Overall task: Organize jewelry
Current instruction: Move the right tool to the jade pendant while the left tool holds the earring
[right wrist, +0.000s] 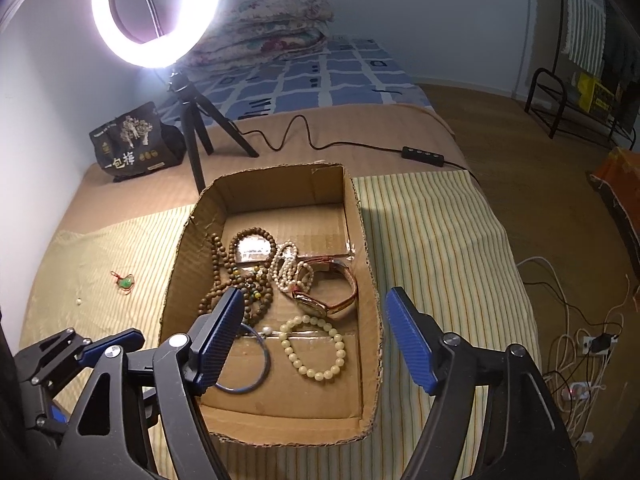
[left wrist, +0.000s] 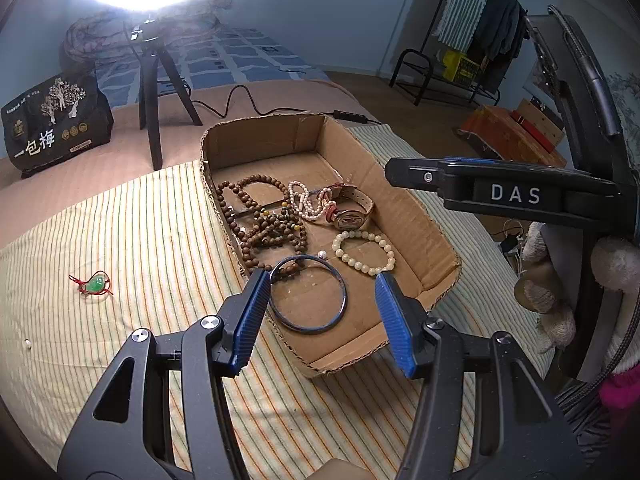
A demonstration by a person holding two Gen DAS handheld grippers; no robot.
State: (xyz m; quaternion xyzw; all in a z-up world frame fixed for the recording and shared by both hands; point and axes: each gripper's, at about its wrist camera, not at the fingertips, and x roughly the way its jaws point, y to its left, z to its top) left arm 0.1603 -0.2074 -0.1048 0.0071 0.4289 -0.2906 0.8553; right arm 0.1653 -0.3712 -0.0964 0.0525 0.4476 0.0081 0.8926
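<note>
Striped bedcloth [left wrist: 160,216], black bag [left wrist: 56,120] marked "一包梅", "DAS" on right gripper [right wrist: 316,336]; both grippers agape, empty, left gripper [left wrist: 324,320] included.

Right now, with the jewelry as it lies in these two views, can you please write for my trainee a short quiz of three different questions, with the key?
1. True or false: the green pendant on a red cord lies inside the open brown cardboard box.
2. Which piece lies nearest the left tool? A) the thin dark blue bangle B) the wristwatch with a pale leather strap C) the white pearl strand
3. Fill in: the pale cream round-bead bracelet lies inside the ____.

Key: 1 false, it lies on the striped cloth outside the box. 2 A. 3 box.
</note>
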